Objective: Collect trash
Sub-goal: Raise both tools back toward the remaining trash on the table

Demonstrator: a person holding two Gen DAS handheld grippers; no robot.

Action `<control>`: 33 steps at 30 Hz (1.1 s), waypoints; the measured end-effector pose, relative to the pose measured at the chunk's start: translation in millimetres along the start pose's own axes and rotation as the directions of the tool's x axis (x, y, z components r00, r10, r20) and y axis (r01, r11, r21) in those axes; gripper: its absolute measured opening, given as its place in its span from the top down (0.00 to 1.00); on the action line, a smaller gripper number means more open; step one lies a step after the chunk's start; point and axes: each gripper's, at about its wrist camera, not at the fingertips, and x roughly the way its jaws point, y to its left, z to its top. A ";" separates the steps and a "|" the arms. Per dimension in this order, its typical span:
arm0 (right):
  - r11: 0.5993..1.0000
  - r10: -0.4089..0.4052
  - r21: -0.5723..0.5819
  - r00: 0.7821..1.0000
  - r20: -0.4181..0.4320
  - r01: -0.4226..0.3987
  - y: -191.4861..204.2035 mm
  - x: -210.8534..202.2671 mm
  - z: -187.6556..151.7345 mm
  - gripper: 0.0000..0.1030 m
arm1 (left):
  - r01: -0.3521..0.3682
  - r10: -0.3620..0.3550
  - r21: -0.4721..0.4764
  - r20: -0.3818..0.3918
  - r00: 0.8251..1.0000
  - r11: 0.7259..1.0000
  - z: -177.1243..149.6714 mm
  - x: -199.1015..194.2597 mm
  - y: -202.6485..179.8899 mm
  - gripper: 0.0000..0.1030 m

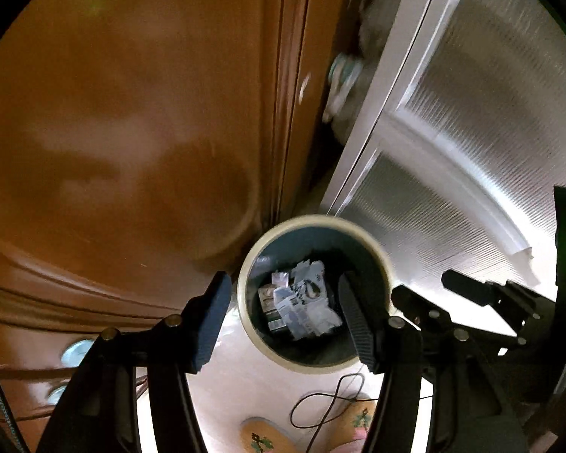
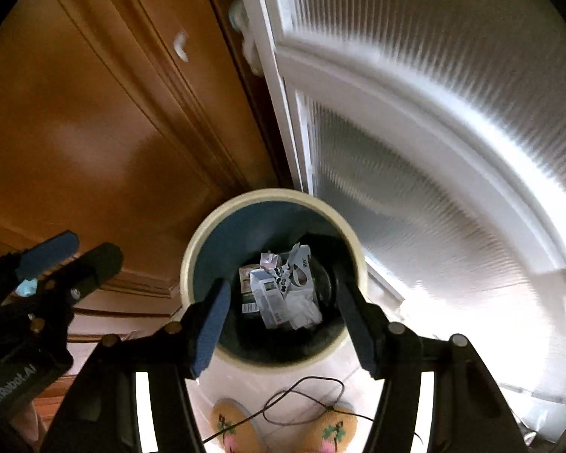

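A round trash bin with a cream rim and dark blue inside stands on the floor, seen from above. It holds crumpled paper and small cartons. My left gripper hangs open and empty over it. In the right wrist view the bin with the same trash sits under my right gripper, which is open and empty. The left gripper shows at the left of that view, and the right gripper at the right of the left wrist view.
A brown wooden door stands left of the bin and a white door with ribbed glass right of it. A thin black cable and two orange slippers lie on the pale floor below.
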 end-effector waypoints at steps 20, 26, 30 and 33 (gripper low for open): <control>0.992 0.079 -0.107 0.980 0.183 -0.060 20.0 -322.7 68.8 0.41 | -0.005 0.006 -0.008 0.139 0.990 1.000 87.7 -311.6 -50.5 0.44; 0.988 0.081 -0.149 0.950 0.302 -0.037 16.7 -415.6 92.0 0.41 | -0.044 0.043 0.000 0.212 0.976 0.999 119.5 -389.8 -65.8 0.43; 0.984 0.133 -0.160 0.927 0.350 -0.081 10.1 -458.8 106.9 0.41 | -0.067 0.063 0.005 0.254 0.965 0.998 143.0 -434.7 -73.9 0.38; 0.974 0.176 -0.196 0.916 0.361 -0.110 9.7 -480.4 116.2 0.41 | -0.078 0.072 0.010 0.268 0.961 0.997 161.0 -466.9 -78.2 0.37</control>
